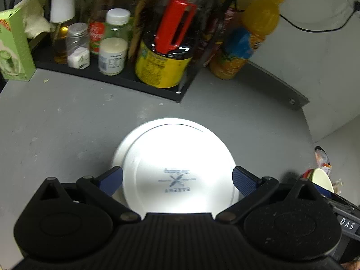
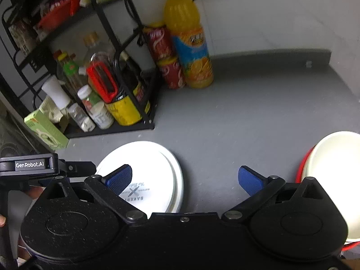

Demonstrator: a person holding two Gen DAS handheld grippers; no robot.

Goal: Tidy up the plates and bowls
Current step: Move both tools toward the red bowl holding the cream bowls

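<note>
Two white plates lie stacked on the grey counter (image 1: 67, 123). The top plate (image 1: 177, 155) carries a "BAKERY" print and sits shifted to the right on the lower plate (image 1: 119, 153). My left gripper (image 1: 177, 181) is open, with its blue fingers on either side of the top plate's near half. The right wrist view shows the same stack (image 2: 146, 159) at lower left. My right gripper (image 2: 184, 181) is open over bare counter just right of it, its left finger (image 2: 119, 180) overlapping the plates. A cream bowl (image 2: 337, 175) nested in a red bowl (image 2: 300, 171) sits at far right.
A black wire rack (image 2: 135, 124) crowded with bottles and jars stands at the back left. Beside it are an orange juice bottle (image 2: 191, 45), red cans (image 2: 166, 54) and a green box (image 2: 46, 131). The wall bounds the counter behind. The left gripper's housing (image 2: 29, 165) shows at left.
</note>
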